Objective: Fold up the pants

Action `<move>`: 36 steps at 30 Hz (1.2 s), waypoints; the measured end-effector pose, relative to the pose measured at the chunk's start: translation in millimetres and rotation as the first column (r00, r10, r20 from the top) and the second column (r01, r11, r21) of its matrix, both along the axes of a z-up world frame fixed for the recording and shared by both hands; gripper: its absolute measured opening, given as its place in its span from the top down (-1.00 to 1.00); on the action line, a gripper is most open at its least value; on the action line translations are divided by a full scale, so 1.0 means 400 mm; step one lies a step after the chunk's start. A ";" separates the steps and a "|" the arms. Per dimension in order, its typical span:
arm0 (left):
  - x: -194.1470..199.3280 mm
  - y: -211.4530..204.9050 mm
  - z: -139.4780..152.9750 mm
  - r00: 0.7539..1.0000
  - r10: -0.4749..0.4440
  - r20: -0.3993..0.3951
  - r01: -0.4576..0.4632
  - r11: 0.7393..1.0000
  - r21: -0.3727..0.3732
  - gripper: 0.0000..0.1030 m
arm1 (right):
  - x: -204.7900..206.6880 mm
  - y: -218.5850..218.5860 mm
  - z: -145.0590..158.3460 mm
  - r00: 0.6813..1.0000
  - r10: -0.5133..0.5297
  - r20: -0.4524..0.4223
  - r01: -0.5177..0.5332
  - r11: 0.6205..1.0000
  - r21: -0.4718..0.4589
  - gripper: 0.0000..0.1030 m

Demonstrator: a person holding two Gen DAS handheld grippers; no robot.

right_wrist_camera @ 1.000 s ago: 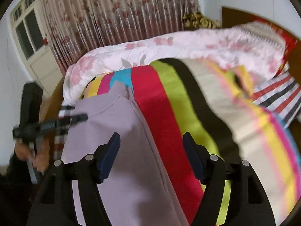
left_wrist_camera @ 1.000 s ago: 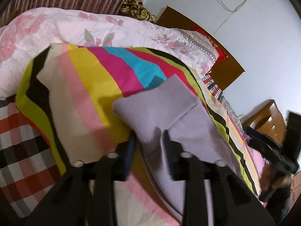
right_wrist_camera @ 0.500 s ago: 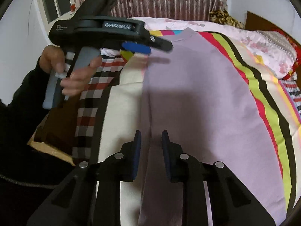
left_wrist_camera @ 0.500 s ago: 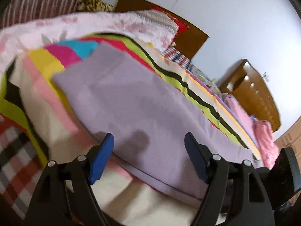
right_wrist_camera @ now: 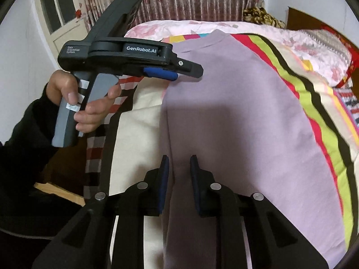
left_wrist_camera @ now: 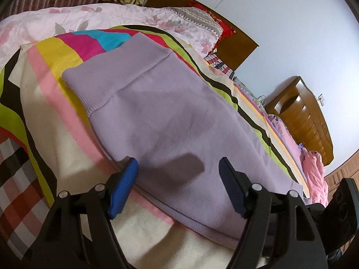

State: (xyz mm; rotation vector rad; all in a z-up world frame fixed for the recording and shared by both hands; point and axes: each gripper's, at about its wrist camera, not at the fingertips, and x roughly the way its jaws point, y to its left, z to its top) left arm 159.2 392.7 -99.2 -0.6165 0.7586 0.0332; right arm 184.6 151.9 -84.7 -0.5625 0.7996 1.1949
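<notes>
Left wrist view: the left gripper (left_wrist_camera: 178, 182) hovers wide open and empty over the pants (left_wrist_camera: 170, 116), folded lengthwise on the striped blanket (left_wrist_camera: 44, 103).

Right wrist view: the right gripper (right_wrist_camera: 178, 168), jaws just narrowed, apparently pinches the pants' near edge. Likely next: fold crosswise.

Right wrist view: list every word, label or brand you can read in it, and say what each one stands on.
"GenRobot.AI": white lettering on the black body of the left gripper.
"Data Acquisition System": small white print further back on the same body; the first word is clear, the other two are only just legible.
The white label on the grey handle is too small to read.
</notes>
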 end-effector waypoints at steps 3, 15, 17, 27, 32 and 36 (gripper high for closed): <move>-0.004 0.003 0.002 1.000 0.007 0.002 -0.007 1.000 -0.010 -0.46 | -0.015 0.026 -0.004 0.999 0.017 0.051 -0.015 1.000 -0.027 0.64; -0.098 0.041 0.099 0.991 0.070 0.116 -0.069 0.997 -0.018 -0.66 | -0.061 0.026 0.067 0.990 0.058 0.129 -0.066 0.996 0.058 0.97; -0.097 0.028 0.115 0.989 0.050 0.136 -0.050 0.999 -0.003 -0.70 | -0.056 0.033 0.073 0.993 0.051 0.108 -0.057 0.997 0.057 0.97; -0.051 -0.055 0.059 0.997 -0.037 0.066 0.035 0.999 0.028 -0.70 | -0.081 0.051 -0.020 0.996 0.074 0.044 -0.073 0.997 -0.017 1.00; -0.052 -0.107 0.078 0.995 -0.074 0.072 0.067 0.993 0.093 -0.70 | -0.074 0.015 0.027 0.996 0.006 0.083 -0.008 1.000 0.025 0.61; -0.034 -0.154 0.065 0.990 -0.135 0.035 0.127 0.978 0.168 -0.75 | -0.038 -0.066 0.033 0.994 -0.108 0.000 0.107 0.992 0.065 -0.52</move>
